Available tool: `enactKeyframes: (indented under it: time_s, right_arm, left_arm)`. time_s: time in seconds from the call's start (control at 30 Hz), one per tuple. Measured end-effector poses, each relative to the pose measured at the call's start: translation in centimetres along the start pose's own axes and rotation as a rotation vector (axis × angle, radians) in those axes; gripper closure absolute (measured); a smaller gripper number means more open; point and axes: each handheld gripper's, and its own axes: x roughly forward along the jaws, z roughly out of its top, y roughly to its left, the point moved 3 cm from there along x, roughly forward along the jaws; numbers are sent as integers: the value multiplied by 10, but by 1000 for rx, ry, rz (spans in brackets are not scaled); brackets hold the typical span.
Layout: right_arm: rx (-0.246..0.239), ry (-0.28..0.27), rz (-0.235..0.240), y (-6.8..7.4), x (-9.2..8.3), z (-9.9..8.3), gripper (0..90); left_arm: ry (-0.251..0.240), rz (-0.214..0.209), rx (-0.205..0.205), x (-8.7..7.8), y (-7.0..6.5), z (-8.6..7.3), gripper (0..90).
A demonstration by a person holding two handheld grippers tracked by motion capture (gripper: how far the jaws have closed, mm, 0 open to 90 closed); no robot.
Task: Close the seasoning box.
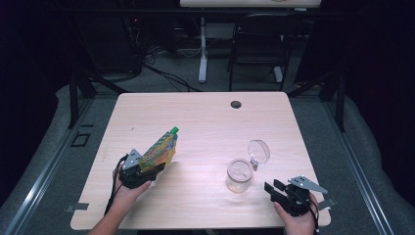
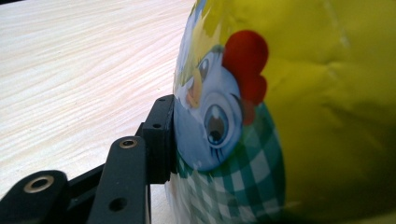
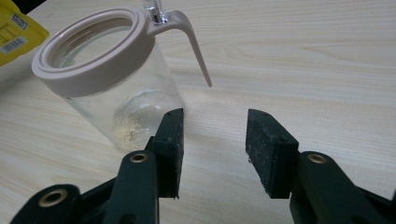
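A yellow spouted pouch with a green cap is held tilted above the table's left side, my left gripper shut on its lower part. In the left gripper view a black pad presses on the pouch's cartoon print; the other jaw is hidden behind it. A small clear glass jar with a beige rim stands at the right, its clear lid flipped up. My right gripper rests just right of the jar, open and empty. In its own view the jar stands just beyond the left jaw of that gripper.
The wooden table has a round cable hole at its far edge. Behind it on the floor stand a dark chair and a white desk leg, with cables lying about. A yellow packet corner shows beyond the jar.
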Motion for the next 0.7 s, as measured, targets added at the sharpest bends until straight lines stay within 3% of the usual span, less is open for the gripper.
enactKeyframes:
  time_s: [0.7]
  right_arm:
    - [-13,0,10,2,3,2,573]
  left_arm:
    - [29,92,163,-5,-15,5,547]
